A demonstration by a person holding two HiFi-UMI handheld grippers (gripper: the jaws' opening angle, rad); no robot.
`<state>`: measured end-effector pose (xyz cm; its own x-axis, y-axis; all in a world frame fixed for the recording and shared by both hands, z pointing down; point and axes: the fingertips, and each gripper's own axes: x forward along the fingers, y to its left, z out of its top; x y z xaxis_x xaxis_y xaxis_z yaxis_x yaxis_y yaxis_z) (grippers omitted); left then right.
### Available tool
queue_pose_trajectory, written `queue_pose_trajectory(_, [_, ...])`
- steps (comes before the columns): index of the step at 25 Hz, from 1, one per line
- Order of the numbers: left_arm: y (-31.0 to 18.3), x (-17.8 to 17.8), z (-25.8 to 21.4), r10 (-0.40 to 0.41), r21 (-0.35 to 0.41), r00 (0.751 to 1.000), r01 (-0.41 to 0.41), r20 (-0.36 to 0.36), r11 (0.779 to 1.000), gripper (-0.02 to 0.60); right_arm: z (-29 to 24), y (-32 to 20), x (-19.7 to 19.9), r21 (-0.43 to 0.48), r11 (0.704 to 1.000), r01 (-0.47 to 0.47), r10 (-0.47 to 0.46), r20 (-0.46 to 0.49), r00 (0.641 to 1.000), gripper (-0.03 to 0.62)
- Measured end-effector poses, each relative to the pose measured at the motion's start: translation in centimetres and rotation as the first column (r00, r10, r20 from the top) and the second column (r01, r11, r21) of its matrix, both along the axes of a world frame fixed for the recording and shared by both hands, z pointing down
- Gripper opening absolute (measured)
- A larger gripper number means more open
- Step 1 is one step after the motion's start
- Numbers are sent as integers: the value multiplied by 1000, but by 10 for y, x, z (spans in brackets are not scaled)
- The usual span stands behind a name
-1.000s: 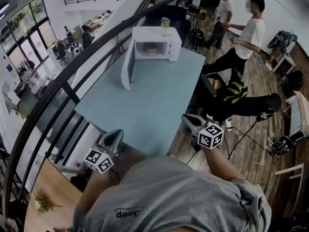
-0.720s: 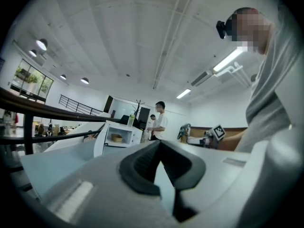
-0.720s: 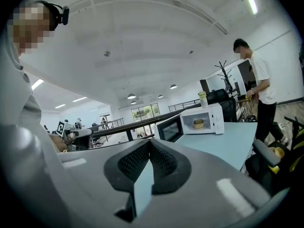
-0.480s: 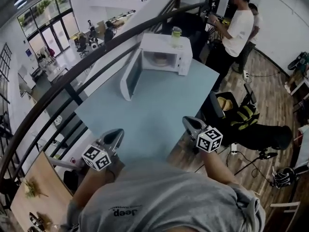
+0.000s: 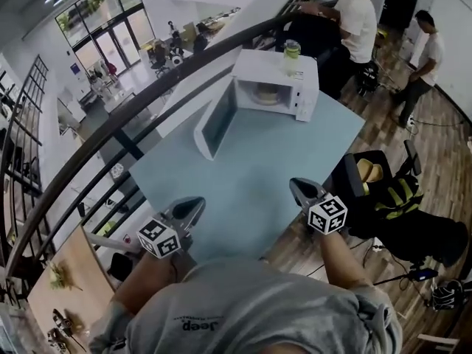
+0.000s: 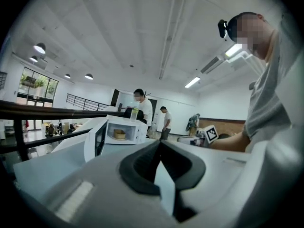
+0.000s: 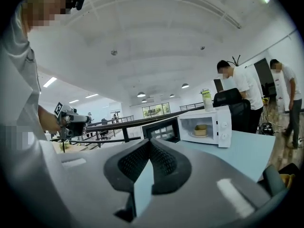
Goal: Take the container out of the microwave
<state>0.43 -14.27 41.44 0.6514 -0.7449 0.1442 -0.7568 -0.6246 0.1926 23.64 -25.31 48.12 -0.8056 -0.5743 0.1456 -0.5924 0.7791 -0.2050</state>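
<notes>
A white microwave (image 5: 276, 80) stands at the far end of the light blue table (image 5: 243, 190), its door (image 5: 214, 120) swung wide open to the left. Inside it sits a small tan container (image 5: 267, 94), which also shows as the container (image 6: 119, 134) in the left gripper view and the container (image 7: 201, 128) in the right gripper view. My left gripper (image 5: 198, 201) and right gripper (image 5: 295, 183) hover at the table's near edge, far from the microwave. Both are shut with nothing between their jaws, as the left gripper (image 6: 159, 142) and right gripper (image 7: 149, 141) show.
A bottle with a green label (image 5: 292, 50) stands on top of the microwave. A black railing (image 5: 110, 135) runs along the table's left side. A black chair with a yellow-and-black bag (image 5: 383, 190) is on the right. Two people (image 5: 354, 21) stand beyond the table.
Both grippers have come forward with the person to the table's near edge. The microwave now appears nearer and further right, and the people behind have shifted.
</notes>
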Motion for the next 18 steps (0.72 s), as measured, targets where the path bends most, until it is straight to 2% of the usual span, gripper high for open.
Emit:
queue_pose_trajectory(5, [-47,-9,10,114,14,993,-114,-24,993,23,0,-45,-31,40,999,-35,38,-69,997,6])
queue_pose_trajectory(8, [-76,-17,17,201,25,979,-200,-46,980,23,3,-75,-58,69,995,-76,85,-133,987,6])
queue_pose_trajectory(11, [-110,-23,30,266,32,962,-264,-62,964,23,10,-108,-78,59,989,-135,143,-159,977,6])
queue_pose_trajectory(14, [-142,-15,44,304,32,949,-302,-83,953,23,17,-138,-85,49,985,-167,173,-195,965,20])
queue_pose_trajectory(18, [-177,-3,59,315,35,944,-313,-96,949,23,32,-178,-94,39,984,-173,177,-224,958,37])
